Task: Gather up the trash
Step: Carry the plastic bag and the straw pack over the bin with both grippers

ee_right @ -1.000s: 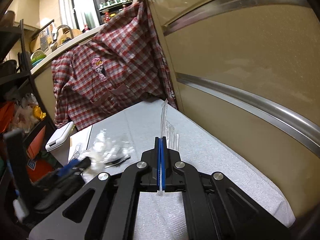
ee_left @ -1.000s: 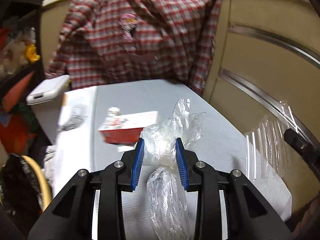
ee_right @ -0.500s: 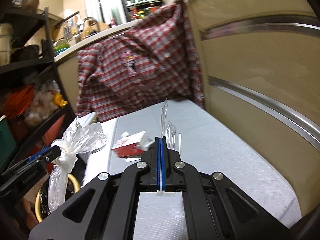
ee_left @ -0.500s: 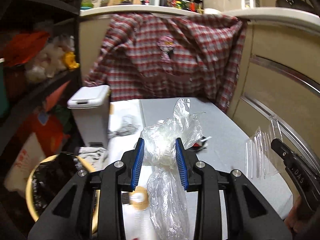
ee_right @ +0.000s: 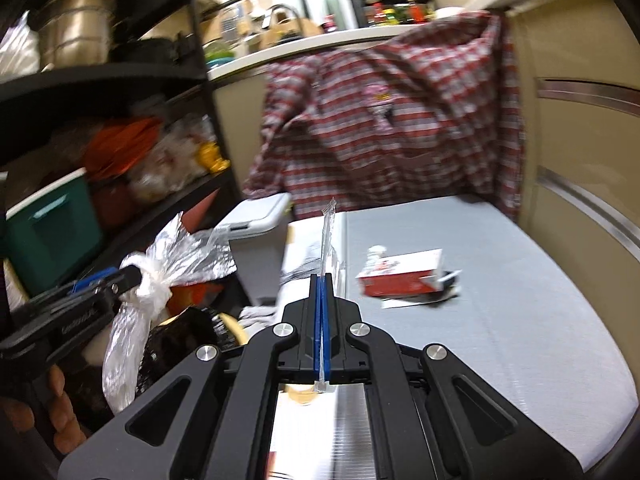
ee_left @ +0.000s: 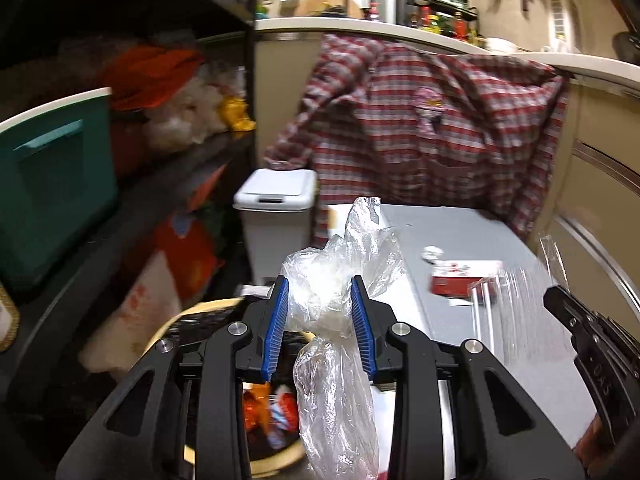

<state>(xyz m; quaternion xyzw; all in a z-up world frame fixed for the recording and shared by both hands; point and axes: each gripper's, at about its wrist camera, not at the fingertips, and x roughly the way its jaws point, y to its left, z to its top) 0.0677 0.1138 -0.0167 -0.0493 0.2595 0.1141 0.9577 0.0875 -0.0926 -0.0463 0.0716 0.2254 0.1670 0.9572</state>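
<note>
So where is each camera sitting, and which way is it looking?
Left wrist: sits on the left gripper, looks past its crumpled plastic bag toward the yellow bin; the right gripper shows.
Right wrist: sits on the right gripper, pinching a clear wrapper, facing the table; fingers show.
Both see the plaid shirt and red box.

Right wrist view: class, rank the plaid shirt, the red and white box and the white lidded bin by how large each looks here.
1. plaid shirt, by far the largest.
2 and 3. white lidded bin and red and white box look close in size; the bin is partly hidden, so I leave them unranked.
</note>
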